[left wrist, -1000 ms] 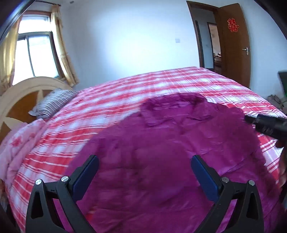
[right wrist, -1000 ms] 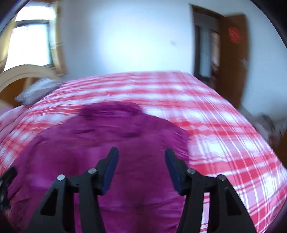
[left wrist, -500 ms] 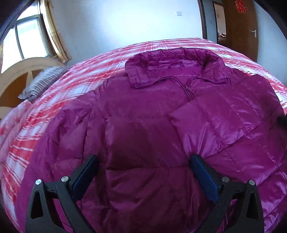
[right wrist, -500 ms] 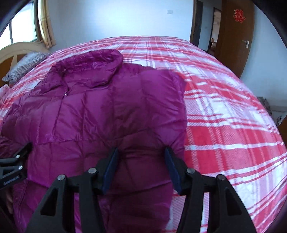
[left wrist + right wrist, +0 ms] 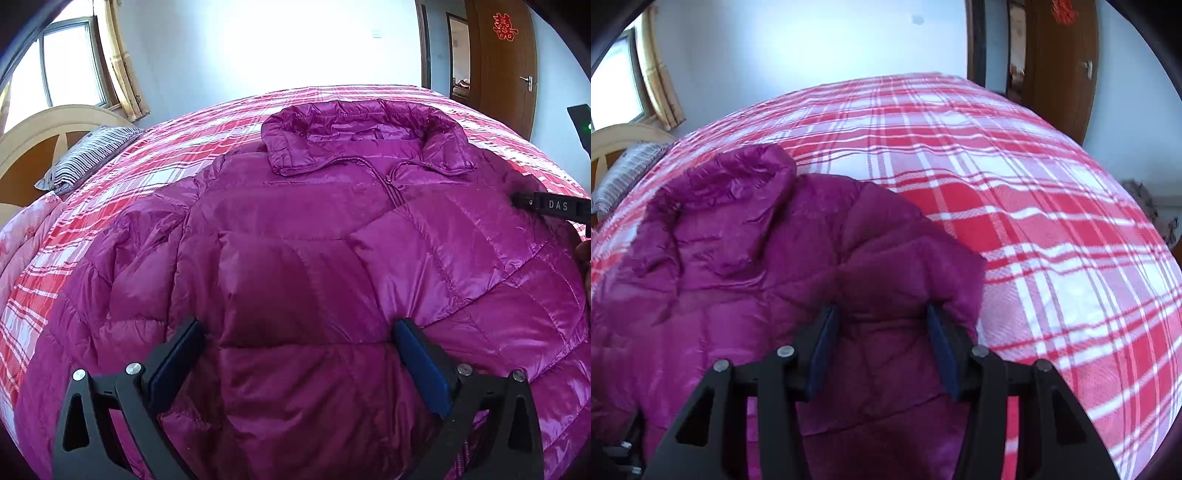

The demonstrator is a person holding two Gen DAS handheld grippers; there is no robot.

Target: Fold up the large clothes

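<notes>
Purple padded jacket (image 5: 314, 258), zipped, collar toward frame top, spread on the red-checked bed (image 5: 1015, 192). Left gripper (image 5: 299, 354) and right gripper (image 5: 881, 343) low over it, jaws apart. Striped pillow (image 5: 88, 155) at upper left.

bare bedspread (image 5: 1015, 192) right of jacket (image 5: 775, 266) | pillow (image 5: 88, 155) far-left

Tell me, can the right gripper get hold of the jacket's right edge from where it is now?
Probably yes. The right gripper is open, its fingers straddling the puffy fold at the purple jacket's edge beside the plaid bedspread. Nothing lies between the pads and the fabric; closing should catch it.
</notes>
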